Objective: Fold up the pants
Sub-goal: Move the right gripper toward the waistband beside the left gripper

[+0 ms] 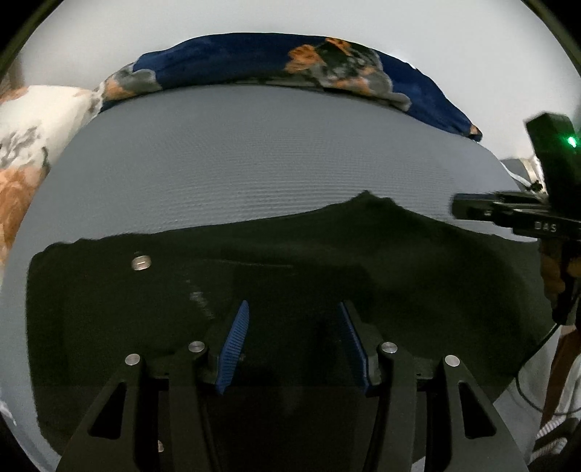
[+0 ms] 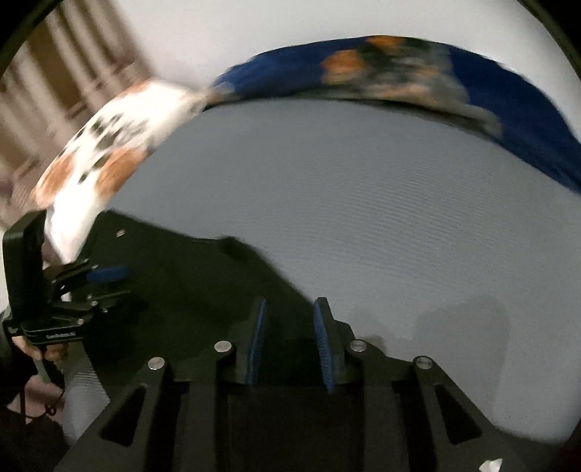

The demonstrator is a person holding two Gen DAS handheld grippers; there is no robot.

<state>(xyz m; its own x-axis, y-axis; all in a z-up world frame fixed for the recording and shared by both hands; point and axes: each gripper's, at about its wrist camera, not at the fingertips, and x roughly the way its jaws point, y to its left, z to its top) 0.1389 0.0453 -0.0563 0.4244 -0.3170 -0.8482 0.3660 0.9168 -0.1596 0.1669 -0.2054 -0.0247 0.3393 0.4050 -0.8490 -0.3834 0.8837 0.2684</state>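
Note:
Black pants lie flat on a grey bedsheet, with a metal waist button at the left. My left gripper is open just above the pants, nothing between its blue pads. My right gripper is open over the pants' right edge, pads apart and empty. In the left wrist view the right gripper shows at the far right; in the right wrist view the left gripper shows at the left. The right wrist view is blurred by motion.
A blue flowered blanket lies along the bed's far edge, and a white flowered pillow sits at the far left. A white wall is behind. Bare grey sheet spreads right of the pants.

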